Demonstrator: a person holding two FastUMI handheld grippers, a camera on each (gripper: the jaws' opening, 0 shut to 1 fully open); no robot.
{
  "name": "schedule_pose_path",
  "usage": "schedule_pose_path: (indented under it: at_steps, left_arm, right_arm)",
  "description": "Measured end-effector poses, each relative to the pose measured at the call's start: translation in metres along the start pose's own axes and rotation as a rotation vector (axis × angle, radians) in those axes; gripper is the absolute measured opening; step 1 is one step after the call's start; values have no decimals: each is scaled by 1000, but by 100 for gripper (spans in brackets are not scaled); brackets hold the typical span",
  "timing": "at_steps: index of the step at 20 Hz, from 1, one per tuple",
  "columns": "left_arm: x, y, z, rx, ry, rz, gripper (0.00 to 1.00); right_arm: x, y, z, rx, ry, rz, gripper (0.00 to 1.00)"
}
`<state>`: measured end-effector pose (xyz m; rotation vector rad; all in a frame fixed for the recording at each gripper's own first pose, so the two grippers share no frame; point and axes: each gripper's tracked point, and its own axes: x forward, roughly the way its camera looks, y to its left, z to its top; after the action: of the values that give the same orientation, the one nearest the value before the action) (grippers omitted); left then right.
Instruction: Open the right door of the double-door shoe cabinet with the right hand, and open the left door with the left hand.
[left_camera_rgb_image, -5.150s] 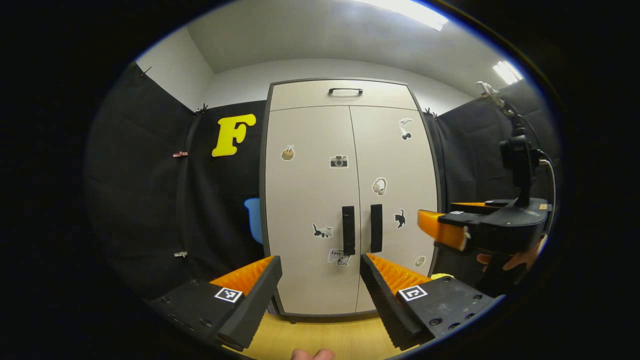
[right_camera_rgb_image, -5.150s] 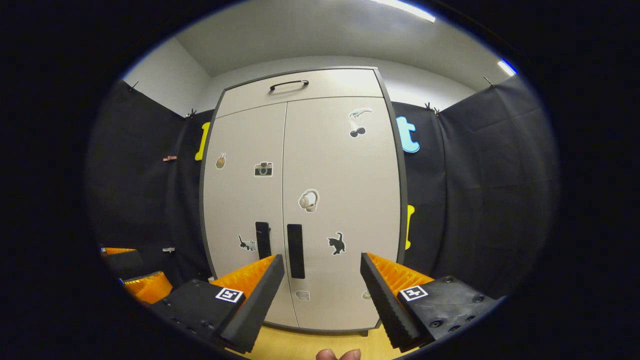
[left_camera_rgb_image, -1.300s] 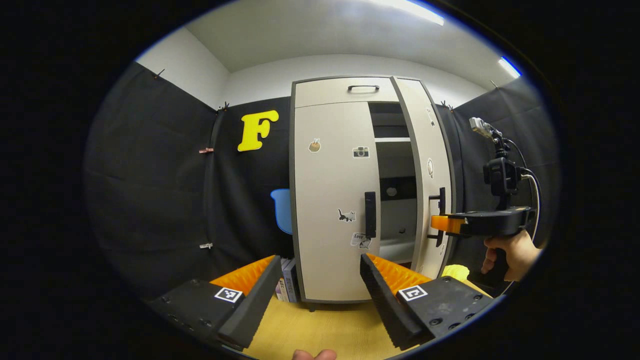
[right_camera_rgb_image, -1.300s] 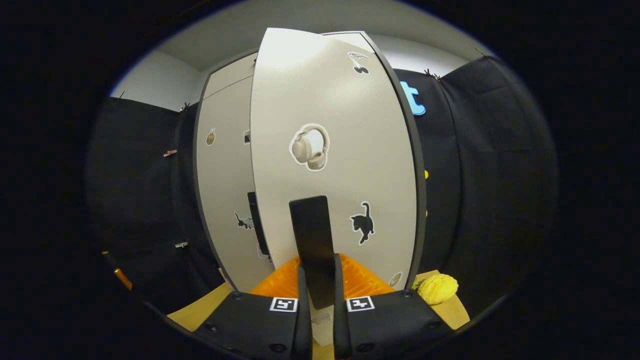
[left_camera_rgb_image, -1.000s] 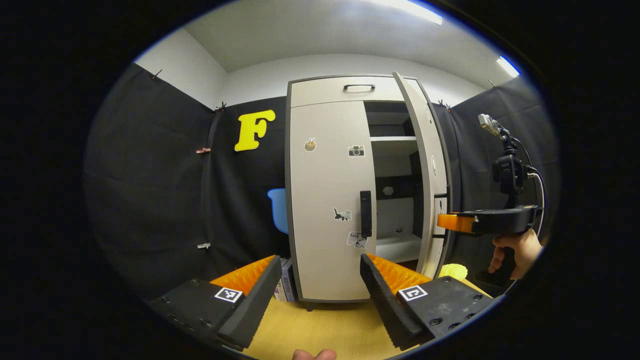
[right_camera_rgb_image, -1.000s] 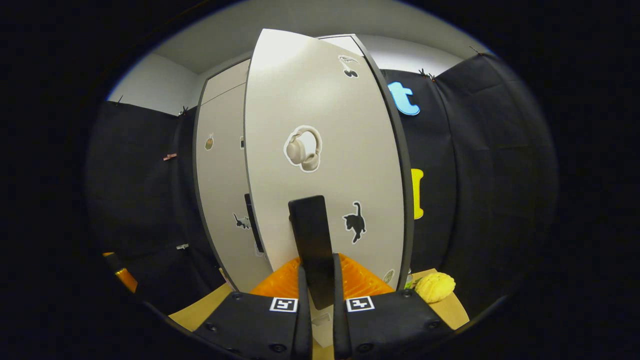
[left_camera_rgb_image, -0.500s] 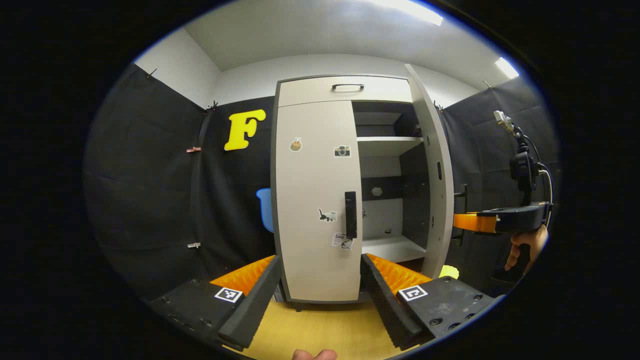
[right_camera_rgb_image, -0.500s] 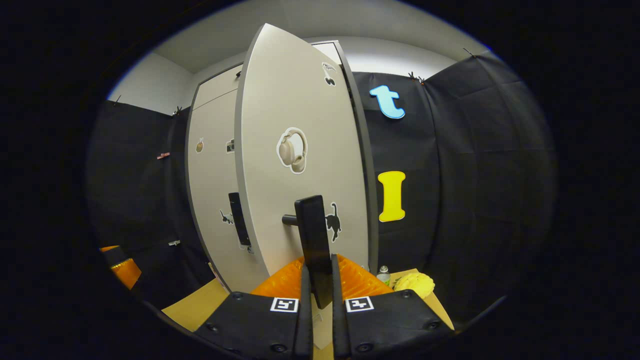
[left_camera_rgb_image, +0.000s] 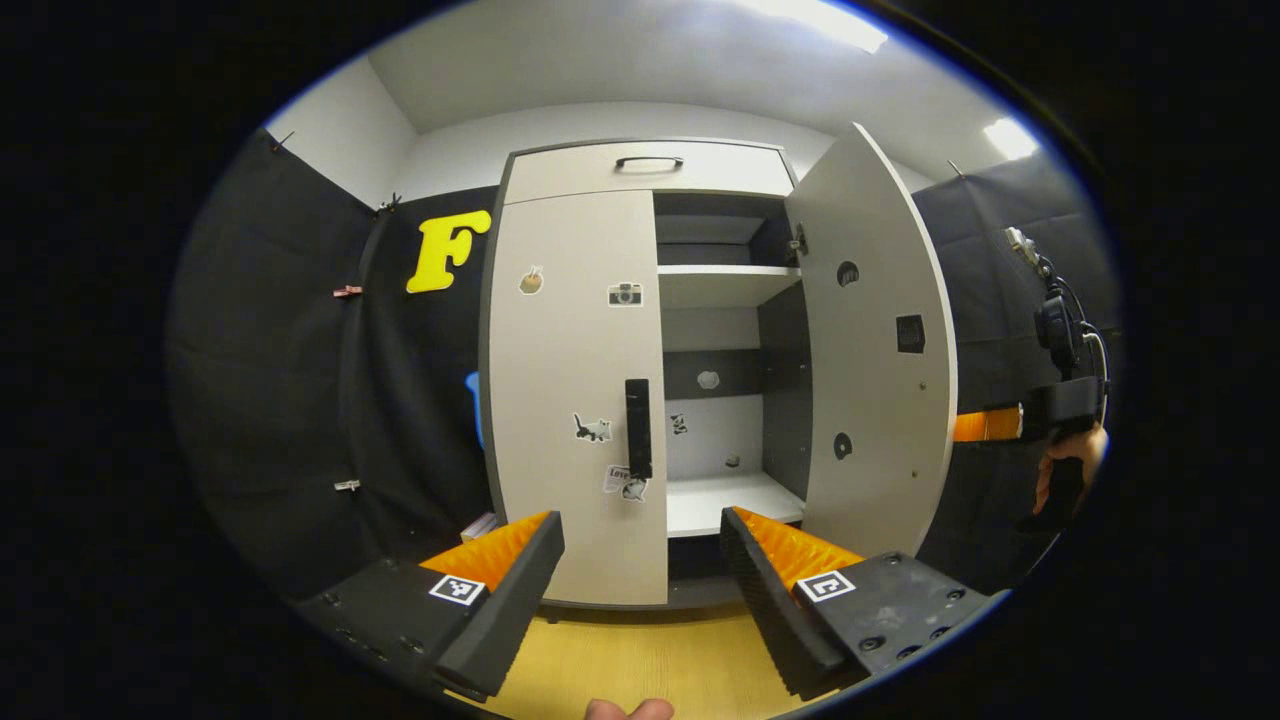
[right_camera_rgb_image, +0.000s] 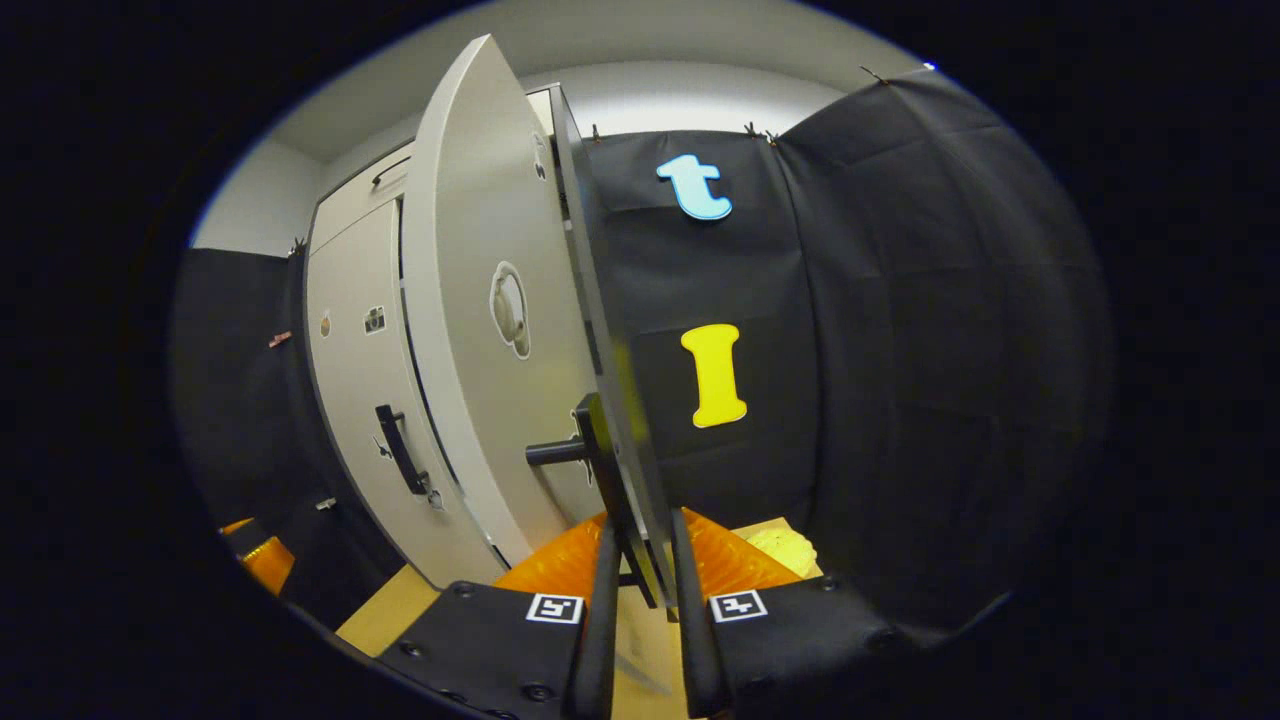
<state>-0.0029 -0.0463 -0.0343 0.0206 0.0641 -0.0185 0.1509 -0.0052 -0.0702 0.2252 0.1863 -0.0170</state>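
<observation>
Swinging wide now, the right door (left_camera_rgb_image: 870, 340) has opened past square, right gripper (right_camera_rgb_image: 640, 590) still clamped on its handle (right_camera_rgb_image: 600, 450); left gripper (left_camera_rgb_image: 640, 580) gapes, left door handle (left_camera_rgb_image: 638, 428) at twelve o'clock, next.

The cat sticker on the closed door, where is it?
In the left gripper view, the cat sticker sits low on the shut left door, just left of its black handle.

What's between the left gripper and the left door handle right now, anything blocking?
Nothing visible. The left gripper is open and aimed at the closed left door; its handle sits in plain sight above the fingers. The opened right door stands off to the side.
</observation>
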Motion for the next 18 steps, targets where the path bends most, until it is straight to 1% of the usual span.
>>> schedule_pose_path:
  at_steps: [2,5,7,9,11,12,13,14,15,17,18]
  left_arm:
    - [4,-5,3,1,-1,-9,98]
    - [7,-12,8,16,-14,-19,98]
    - [10,-14,8,25,-15,-21,98]
    - [13,-15,7,24,-13,-24,97]
    - [18,-15,9,22,-16,-28,97]
    - [20,-15,11,24,-19,-30,97]
    - [24,-16,12,28,-22,-30,97]
    - [26,-15,12,32,-23,-31,98]
    - [31,-14,14,35,-25,-31,97]
    - [39,-14,14,35,-28,-32,98]
    - [43,-15,14,36,-27,-33,98]
  right_arm:
    - [1,-5,2,-44,-20,-16,31]
    - [-2,-5,4,-98,-35,-5,31]
    - [-3,-3,9,-116,-54,-4,29]
    - [-5,-4,9,-133,-60,-13,32]
    - [-6,-5,12,-144,-74,-26,32]
    - [-10,-6,13,-142,-79,-30,41]
    - [-14,-8,15,-136,-83,-37,42]
    - [-16,-10,17,-136,-90,-44,50]
    - [-18,-10,19,-138,-97,-51,54]
    - [-24,-13,23,-139,-112,-60,65]
    - [-26,-12,25,-137,-123,-61,74]
